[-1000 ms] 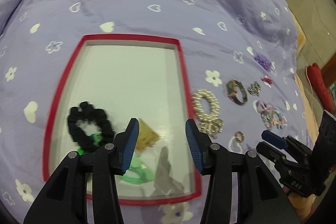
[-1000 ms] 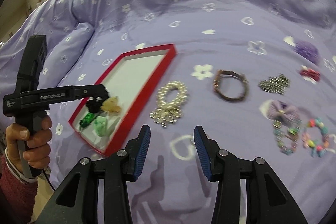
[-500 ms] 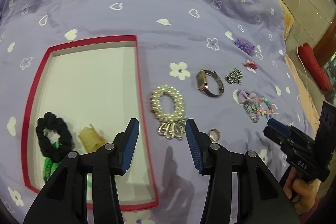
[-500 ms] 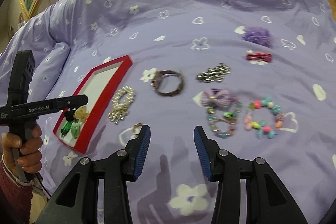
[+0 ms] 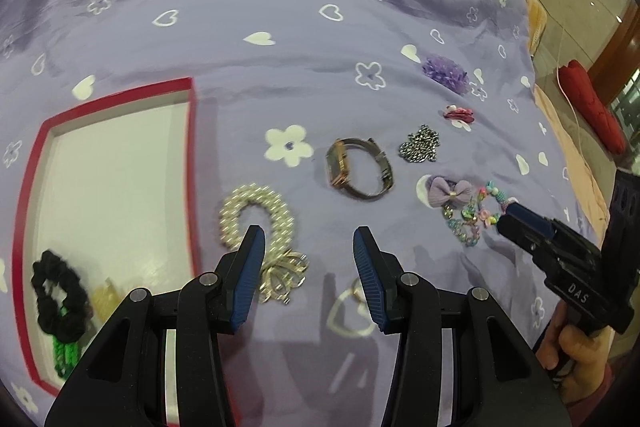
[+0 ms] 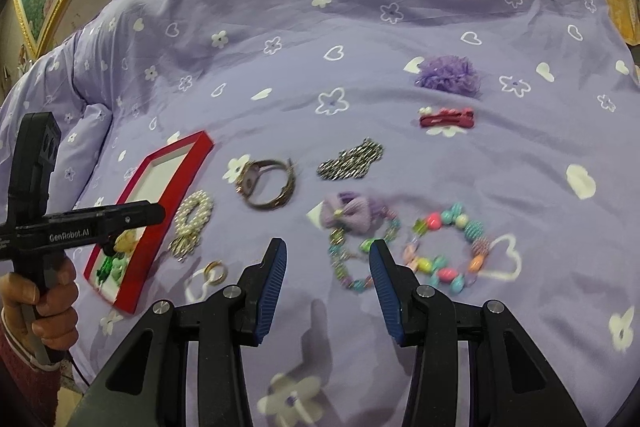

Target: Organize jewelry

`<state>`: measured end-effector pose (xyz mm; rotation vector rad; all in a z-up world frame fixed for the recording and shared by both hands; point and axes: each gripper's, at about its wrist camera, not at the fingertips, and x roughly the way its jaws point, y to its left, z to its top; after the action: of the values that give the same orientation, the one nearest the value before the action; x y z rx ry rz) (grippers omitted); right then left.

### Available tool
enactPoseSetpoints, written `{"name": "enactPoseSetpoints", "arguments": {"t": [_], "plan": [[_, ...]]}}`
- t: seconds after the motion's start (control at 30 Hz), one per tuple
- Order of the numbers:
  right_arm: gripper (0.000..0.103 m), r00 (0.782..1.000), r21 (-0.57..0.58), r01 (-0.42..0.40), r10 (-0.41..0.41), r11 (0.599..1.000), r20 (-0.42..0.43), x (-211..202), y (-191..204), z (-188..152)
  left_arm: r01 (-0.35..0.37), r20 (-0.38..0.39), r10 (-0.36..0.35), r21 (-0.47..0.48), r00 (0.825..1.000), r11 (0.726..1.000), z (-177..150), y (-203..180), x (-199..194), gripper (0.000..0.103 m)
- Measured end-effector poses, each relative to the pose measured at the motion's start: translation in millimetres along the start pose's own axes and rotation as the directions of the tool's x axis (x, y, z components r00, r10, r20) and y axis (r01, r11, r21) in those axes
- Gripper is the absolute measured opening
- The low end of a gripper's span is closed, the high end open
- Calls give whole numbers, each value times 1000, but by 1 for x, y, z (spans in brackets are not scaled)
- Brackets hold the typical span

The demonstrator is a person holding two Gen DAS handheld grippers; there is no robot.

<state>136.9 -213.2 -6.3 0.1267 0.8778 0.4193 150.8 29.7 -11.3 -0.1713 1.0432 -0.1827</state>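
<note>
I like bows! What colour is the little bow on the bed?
Light purple bow with a tiny gold middle; clearest in the right wrist view.

- The tray [image 5: 192,163] lies at the left on the bedspread [image 5: 280,7], holding a scrunchie [image 5: 60,291] at its near end.
- Just right of it lies the pearl bracelet [image 5: 256,215]; farther right, the watch [image 5: 360,167], then the chain [image 5: 420,147].
- The ring [image 6: 216,271] lies near, before the pearl bracelet.
- Two bead bracelets [image 6: 444,251] lie at the right, the bow [image 6: 352,215] just behind them.

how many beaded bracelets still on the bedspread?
3: pearl bracelet beside the red tray; pastel bead bracelet under the purple bow; colorful bead bracelet right of it. None seems hidden.
</note>
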Motion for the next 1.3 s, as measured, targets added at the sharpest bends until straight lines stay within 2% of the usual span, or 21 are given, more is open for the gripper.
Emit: {"name": "enactPoseSetpoints", "arguments": {"t": [0.33, 0.53, 0.67, 0.77, 0.83, 0.9, 0.93, 0.97, 1.0, 1.07, 1.13, 1.3], "plan": [[45, 998, 11, 65, -65, 998, 12, 19, -41, 41, 17, -40, -16, 17, 999, 1000, 26, -16, 38, 45], [45, 989, -177, 144, -150, 974, -20, 42, -63, 81, 17, -64, -15, 24, 998, 1000, 37, -20, 61, 45], [45, 983, -316, 155, -179, 936, -49, 66, -68, 99, 14, -84, -11, 30, 996, 999, 43, -24, 78, 44], [45, 982, -377, 146, -180, 914, -56, 82, -71, 104, -5, -97, 9, 40, 995, 999, 47, -26, 91, 44], [45, 981, -401, 139, -181, 905, -68, 91, -73, 104, -14, -92, 19, 53, 996, 998, 48, -28, 94, 36], [45, 978, -418, 137, -190, 898, -89, 101, -74, 103, -19, -85, 24, 66, 996, 998, 48, -29, 95, 20], [45, 976, -426, 143, -199, 893, -88, 104, -74, 102, -17, -84, 22, 69, 996, 997, 49, -29, 95, 16], [42, 975, -429, 149, -203, 891, -84, 105, -74, 102, -18, -80, 23, 72, 996, 997, 49, -28, 95, 11], [28, 976, -422, 148, -200, 894, -82, 104, -75, 102, -14, -79, 20, 71, 997, 997, 49, -27, 95, 10], [14, 978, -380, 133, -183, 916, -97, 102, -78, 104, -7, -75, 12, 72, 997, 997, 48, -26, 94, 10], [12, 981, -338, 120, -165, 934, -107, 97, -80, 103, -3, -70, 8, 76, 998, 997, 46, -26, 90, 9], [11, 985, -299, 93, -132, 950, -110, 81, -71, 93, 19, -59, -15, 71, 998, 997, 38, -24, 78, 7]]}}
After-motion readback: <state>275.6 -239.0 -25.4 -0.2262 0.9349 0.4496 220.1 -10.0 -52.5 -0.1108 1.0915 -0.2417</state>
